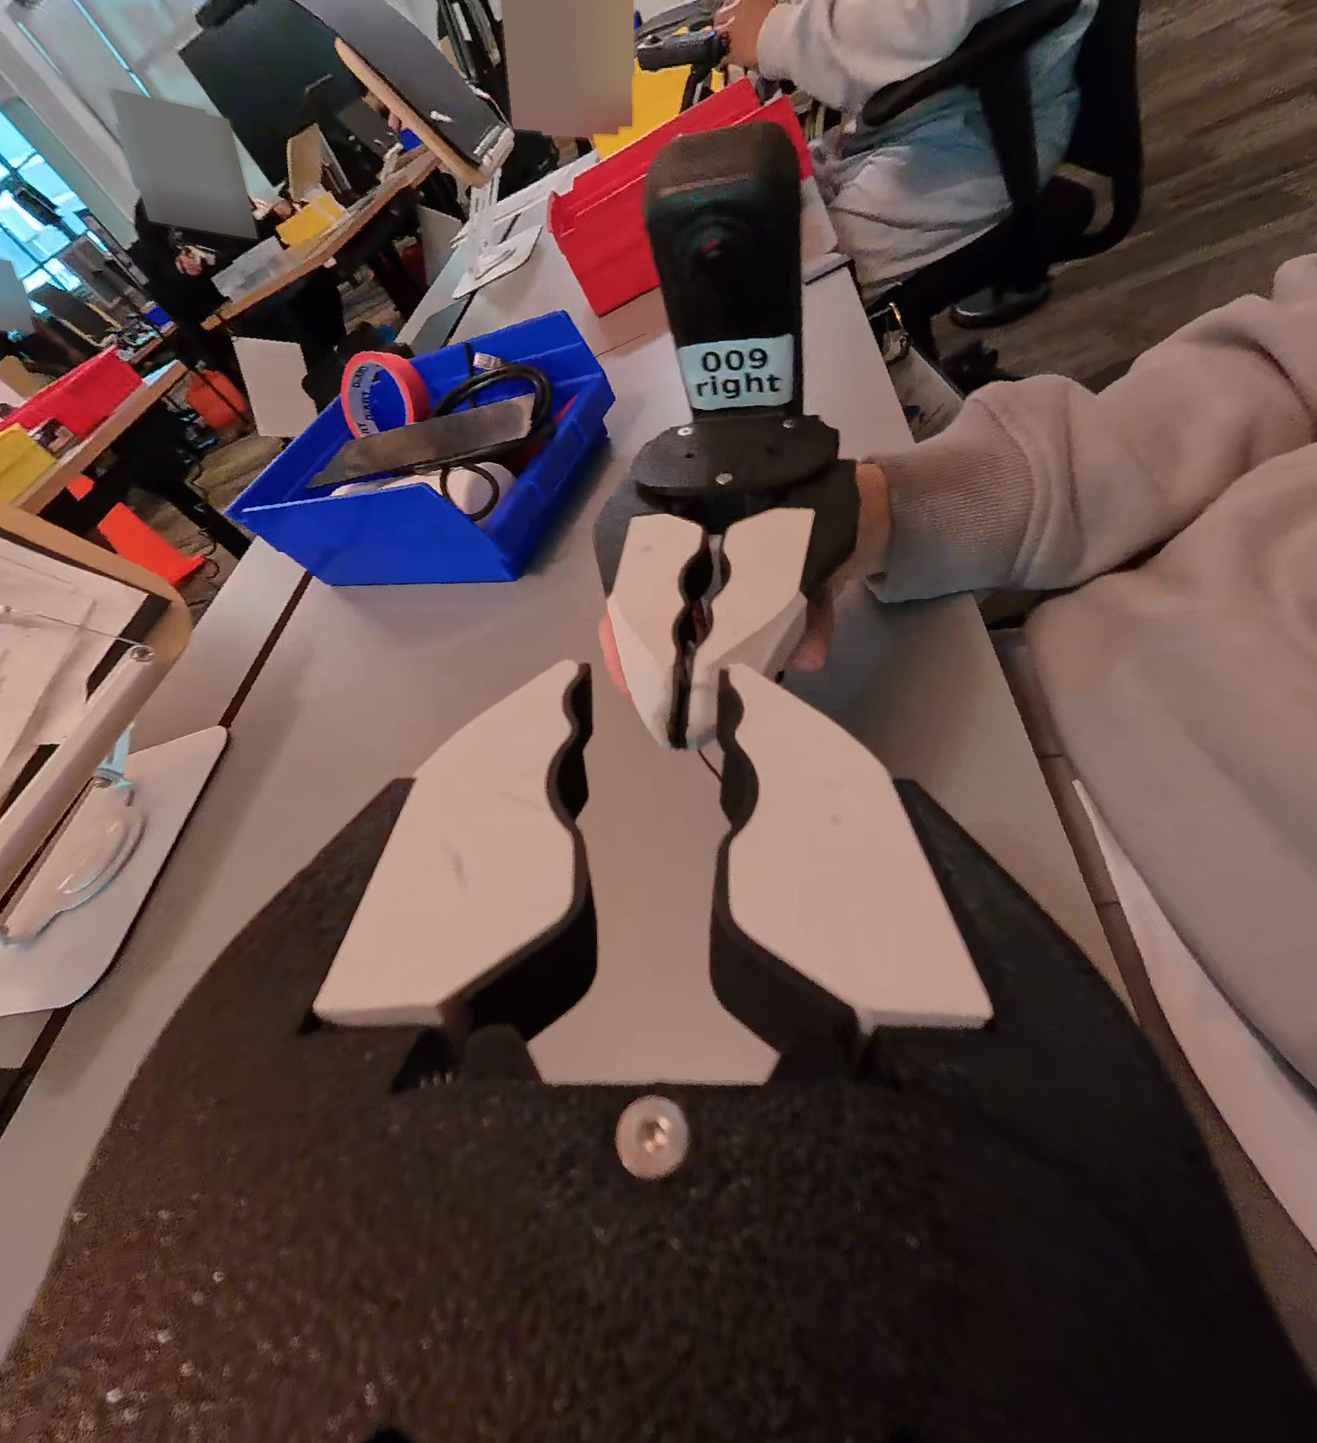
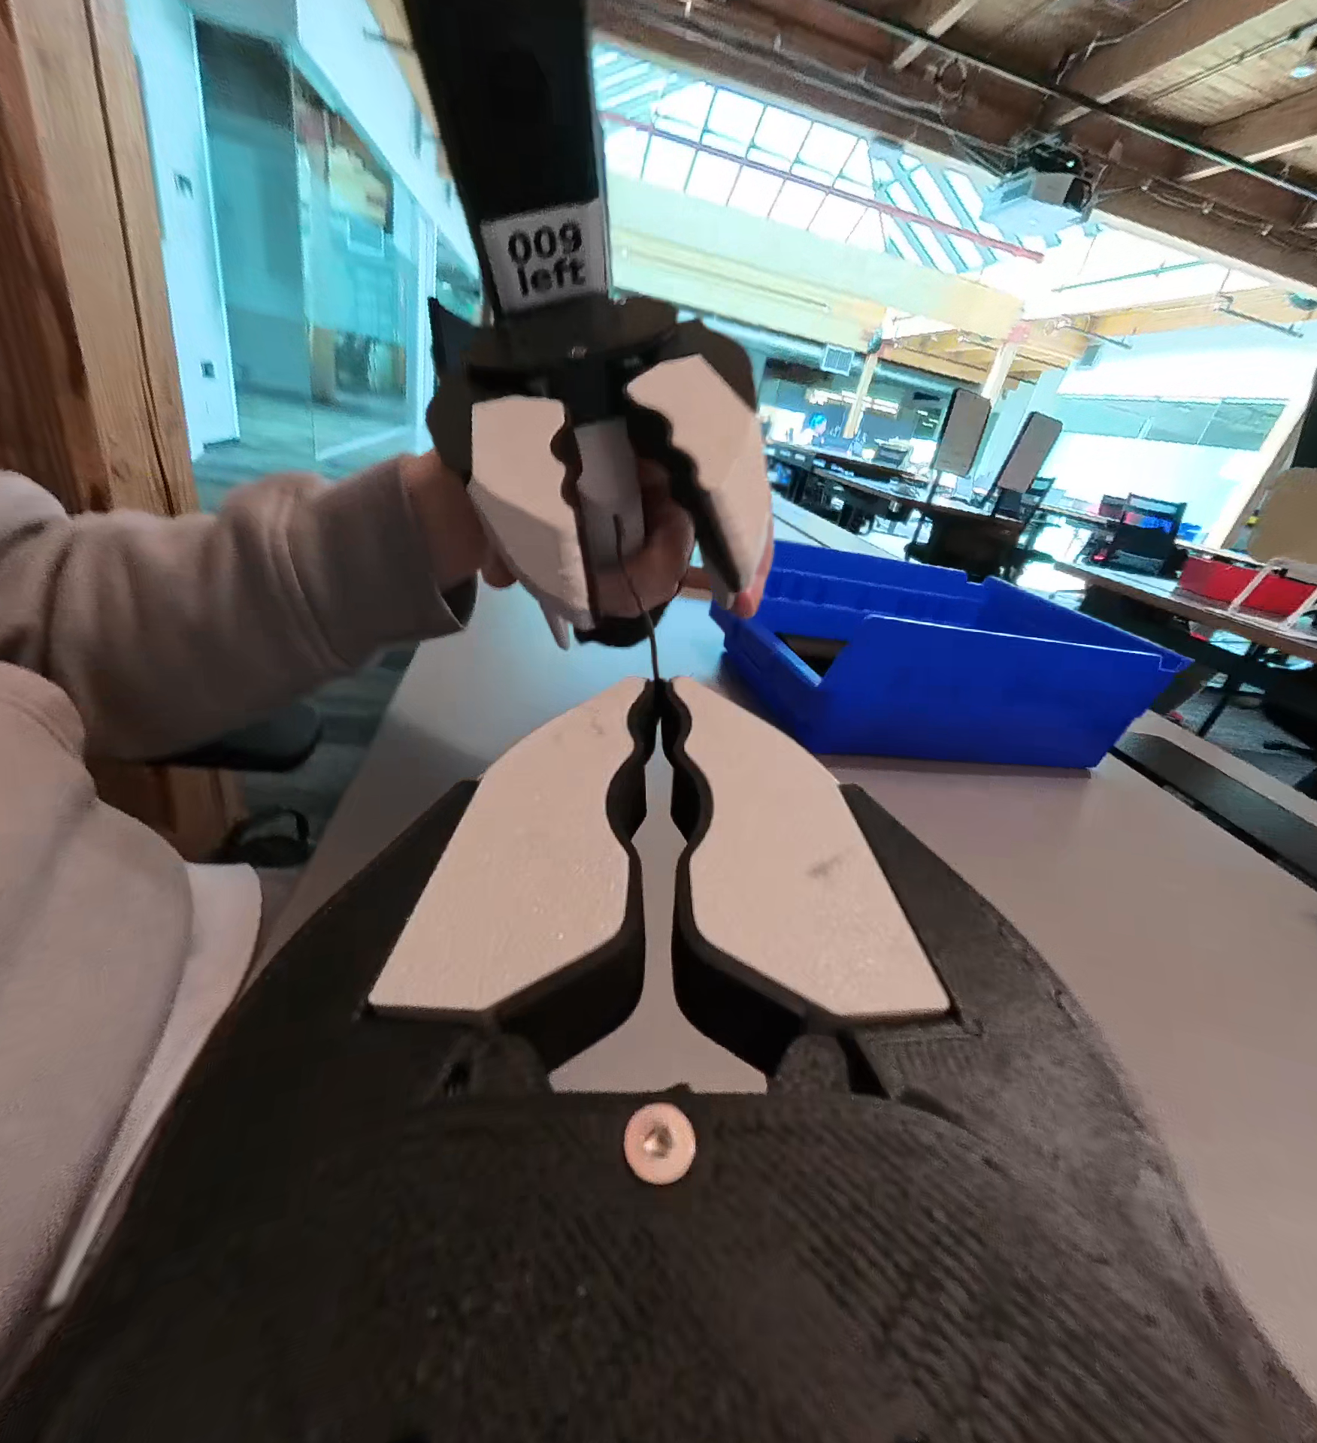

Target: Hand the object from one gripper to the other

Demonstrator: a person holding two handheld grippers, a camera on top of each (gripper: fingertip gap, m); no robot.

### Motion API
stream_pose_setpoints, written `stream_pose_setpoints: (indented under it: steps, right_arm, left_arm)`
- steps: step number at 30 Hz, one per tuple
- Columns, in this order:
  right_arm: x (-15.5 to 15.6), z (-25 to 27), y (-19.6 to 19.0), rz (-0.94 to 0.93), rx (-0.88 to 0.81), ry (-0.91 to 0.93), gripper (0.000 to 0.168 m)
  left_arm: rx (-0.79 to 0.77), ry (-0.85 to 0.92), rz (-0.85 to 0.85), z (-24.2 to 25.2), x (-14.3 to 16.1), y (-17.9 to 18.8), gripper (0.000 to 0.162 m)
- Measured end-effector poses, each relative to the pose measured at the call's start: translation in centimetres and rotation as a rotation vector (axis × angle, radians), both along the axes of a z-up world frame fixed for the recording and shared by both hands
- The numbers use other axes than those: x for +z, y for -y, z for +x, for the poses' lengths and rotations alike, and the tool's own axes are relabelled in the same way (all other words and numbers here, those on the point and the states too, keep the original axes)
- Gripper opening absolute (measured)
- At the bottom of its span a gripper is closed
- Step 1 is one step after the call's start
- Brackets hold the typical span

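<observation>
1. Black and hair-thin, the cord [image 2: 649, 642] is pinched at the very tips of the right gripper [image 2: 659, 687], whose fingers are pressed together on it. From there it rises as a loose strand into the gap of the left gripper [image 2: 655, 609]. With so little of it clamped, a small tug could pull it free before the other side has it.

2. The left gripper's fingers stand wide apart around the strand, not gripping it. In the left wrist view the right gripper [image 1: 679, 738] sits close against the left gripper's [image 1: 655, 679] right-hand finger rather than centred. If the left closes now, it may pinch the other tool's tips or close on air.

3. The cord is limp, so it can sway or bend aside as a finger comes in, and the wavy pad edges leave hollows it could slip through.

4. If the right lets go early, the cord drops to the grey table [image 1: 405, 703]. The blue bin [image 2: 952, 703] sits just beside, and how much cord hangs below the tips cannot be told.

5. Both views are slightly blurred, so alignment is hard to judge exactly.
</observation>
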State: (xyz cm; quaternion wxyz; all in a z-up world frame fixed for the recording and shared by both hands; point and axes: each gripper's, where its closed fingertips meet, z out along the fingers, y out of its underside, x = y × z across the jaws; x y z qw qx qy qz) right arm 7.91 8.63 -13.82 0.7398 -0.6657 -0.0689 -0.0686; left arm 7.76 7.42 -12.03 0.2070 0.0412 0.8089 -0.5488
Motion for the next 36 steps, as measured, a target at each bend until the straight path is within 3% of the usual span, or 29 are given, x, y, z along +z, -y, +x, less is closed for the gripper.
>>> stream_pose_setpoints:
  steps: [10, 14, 20, 25, 30, 36]
  right_arm:
    - [-0.8, -0.1, -0.3, -0.044, 0.009, -0.012, 0.000]
    - [-0.4, 0.3, -0.1, -0.021, -0.002, -0.028, 0.000]
    - [-0.7, 0.6, -0.2, -0.032, -0.034, -0.014, 0.001]
    - [0.2, 1.9, 0.4, 0.048, -0.133, 0.012, 0.033]
    - [1.2, 2.9, 1.0, 0.094, -0.295, 0.205, 0.046]
    - [1.6, 4.3, 1.8, 0.057, -0.523, 0.489, 0.030]
  left_arm:
    - [-0.025, -0.023, 0.017, -0.2, -0.7, 0.9, 0.003]
    - [-0.011, -0.025, 0.001, -0.1, -0.3, 0.7, 0.008]
    - [0.004, -0.022, 0.010, 0.3, -0.4, 0.7, 0.001]
    - [0.125, -0.104, -0.148, 2.3, 1.4, 0.3, 0.000]
    - [0.309, -0.308, -0.397, 5.2, 3.0, -0.3, 0.001]
    - [0.377, -0.468, -0.478, 6.2, 2.3, -0.5, 0.000]
